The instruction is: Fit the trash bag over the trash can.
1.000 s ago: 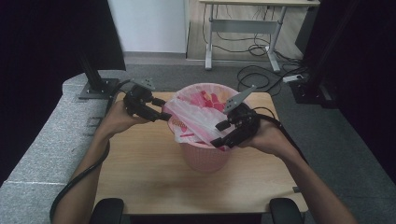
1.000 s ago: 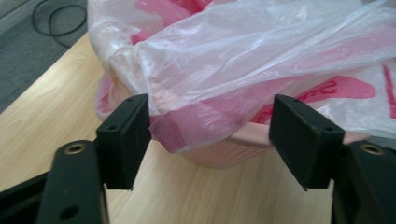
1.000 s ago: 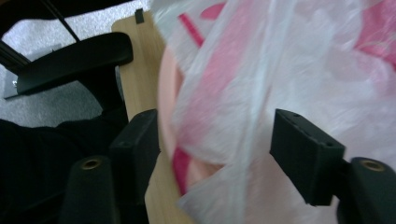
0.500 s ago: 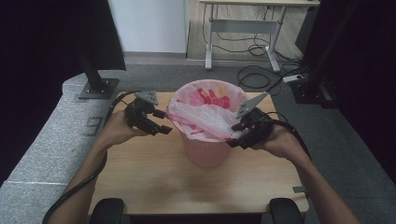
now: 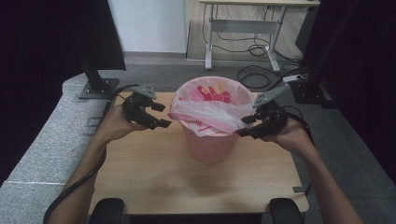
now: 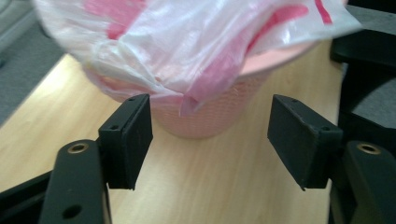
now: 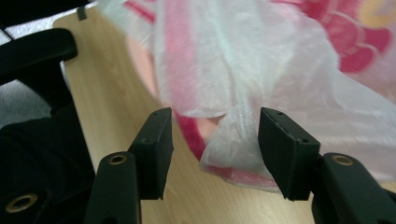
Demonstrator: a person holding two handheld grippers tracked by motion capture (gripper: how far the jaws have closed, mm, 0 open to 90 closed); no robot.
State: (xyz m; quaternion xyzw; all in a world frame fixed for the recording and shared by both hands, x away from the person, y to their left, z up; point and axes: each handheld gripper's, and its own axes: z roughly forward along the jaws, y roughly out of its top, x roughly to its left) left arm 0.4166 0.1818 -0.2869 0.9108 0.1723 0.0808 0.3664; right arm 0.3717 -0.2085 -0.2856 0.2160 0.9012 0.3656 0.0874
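Bag draped over pink bin mid-desk, near edge loose across rim, not yet tucked. Right hand-held gripper at bag's right edge, jaws just been closing, film fold between them, not yet pinched. Left hand-held gripper released, empty, just beside bag. Versus earlier frame: both grippers drawn apart, bag spread wider over rim.

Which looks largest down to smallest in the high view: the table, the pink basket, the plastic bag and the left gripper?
1. Table
2. Basket
3. Bag, though much of it lies inside the basket, so its full size is unsure
4. Left gripper
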